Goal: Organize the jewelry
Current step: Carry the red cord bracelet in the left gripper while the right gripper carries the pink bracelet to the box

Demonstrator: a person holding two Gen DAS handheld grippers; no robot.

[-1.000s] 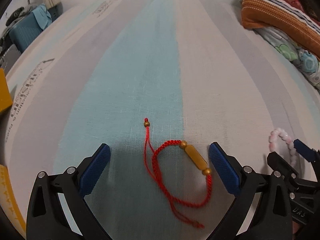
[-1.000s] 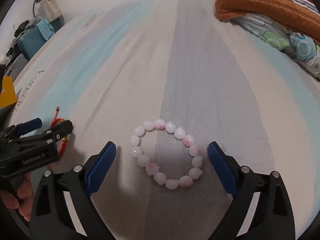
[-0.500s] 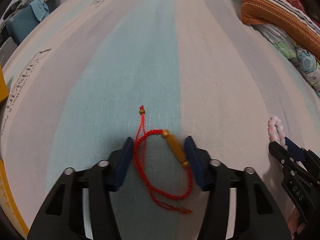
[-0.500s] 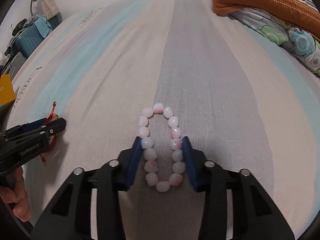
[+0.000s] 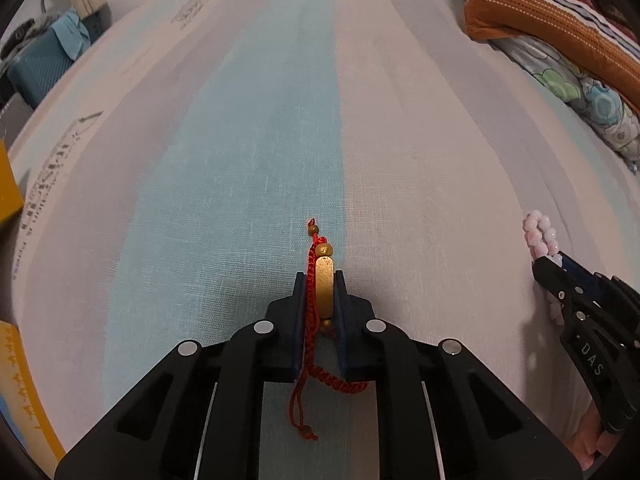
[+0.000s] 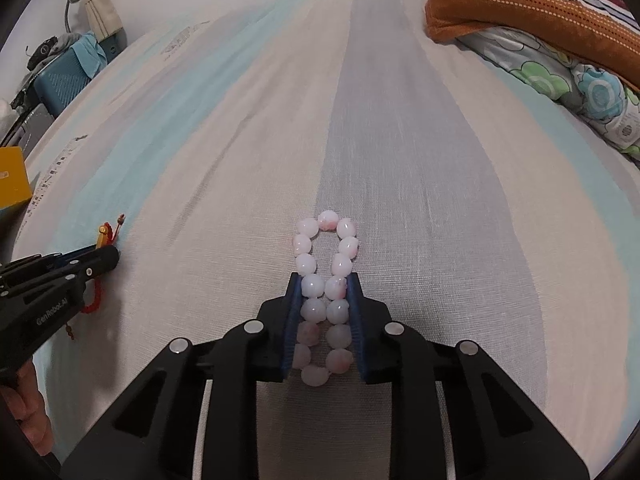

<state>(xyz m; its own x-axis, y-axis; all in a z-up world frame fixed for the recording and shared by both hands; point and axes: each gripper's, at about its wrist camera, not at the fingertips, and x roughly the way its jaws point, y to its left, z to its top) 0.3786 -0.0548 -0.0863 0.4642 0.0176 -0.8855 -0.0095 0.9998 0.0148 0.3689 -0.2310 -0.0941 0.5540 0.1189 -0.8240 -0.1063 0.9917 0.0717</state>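
Observation:
A red cord bracelet (image 5: 310,344) with a gold tube bead (image 5: 324,286) lies on the striped bedsheet (image 5: 248,160). My left gripper (image 5: 320,280) is shut on it, its blue pads pressing the gold bead and the cord together; the loop's tail trails back between the fingers. A bracelet of pale pink round beads (image 6: 325,292) is squeezed into a narrow oval by my right gripper (image 6: 324,280), which is shut on it. Each gripper shows in the other's view: the right gripper (image 5: 560,268) with pink beads (image 5: 542,232), the left gripper (image 6: 108,254) with the red bracelet (image 6: 105,236).
Folded blankets and a flowered quilt (image 6: 560,40) lie at the far right of the bed. A yellow box (image 6: 12,178) sits at the left edge, with a blue bag (image 6: 60,76) and clutter beyond the bed. A hand (image 6: 32,408) holds the left gripper.
Both grippers went from wide open to shut. The left one pinched the red bracelet's loop flat; the right one squeezed the pink bead ring into a narrow oval.

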